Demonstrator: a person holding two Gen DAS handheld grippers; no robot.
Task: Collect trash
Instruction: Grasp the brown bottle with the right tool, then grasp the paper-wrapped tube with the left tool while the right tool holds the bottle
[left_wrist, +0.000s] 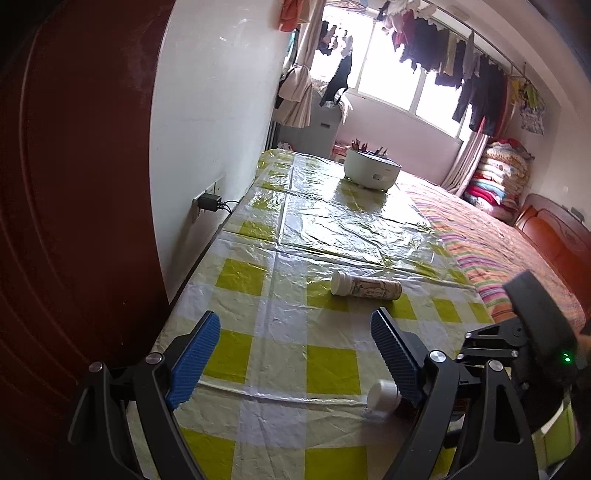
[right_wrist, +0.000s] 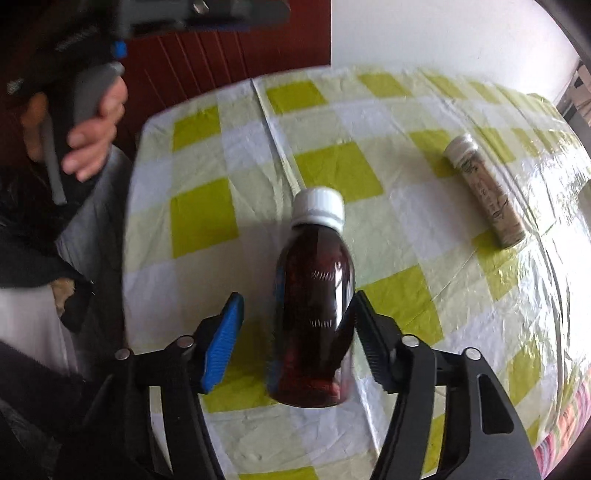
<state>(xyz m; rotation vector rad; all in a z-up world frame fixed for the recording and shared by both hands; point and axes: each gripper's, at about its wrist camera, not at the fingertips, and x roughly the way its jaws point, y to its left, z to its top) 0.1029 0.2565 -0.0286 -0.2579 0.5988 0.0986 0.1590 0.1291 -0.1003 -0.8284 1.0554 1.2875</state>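
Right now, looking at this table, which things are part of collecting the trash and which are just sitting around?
Part of the job:
- dark bottle with a white cap, lying between the open right gripper fingers
- printed tube lying further along the table
- left gripper, open, holding nothing

Just lying about:
- white round appliance
- checked tablecloth
- charger plugged into the wall
- striped bedspread

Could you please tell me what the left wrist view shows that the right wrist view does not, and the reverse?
Only the left wrist view shows the white pot, the bed, the window with hanging clothes and the wall charger. Only the right wrist view shows the brown bottle's body between the open right tongs, and the person's hand. Both show the checked cloth, the lying tube and the bottle's white cap.
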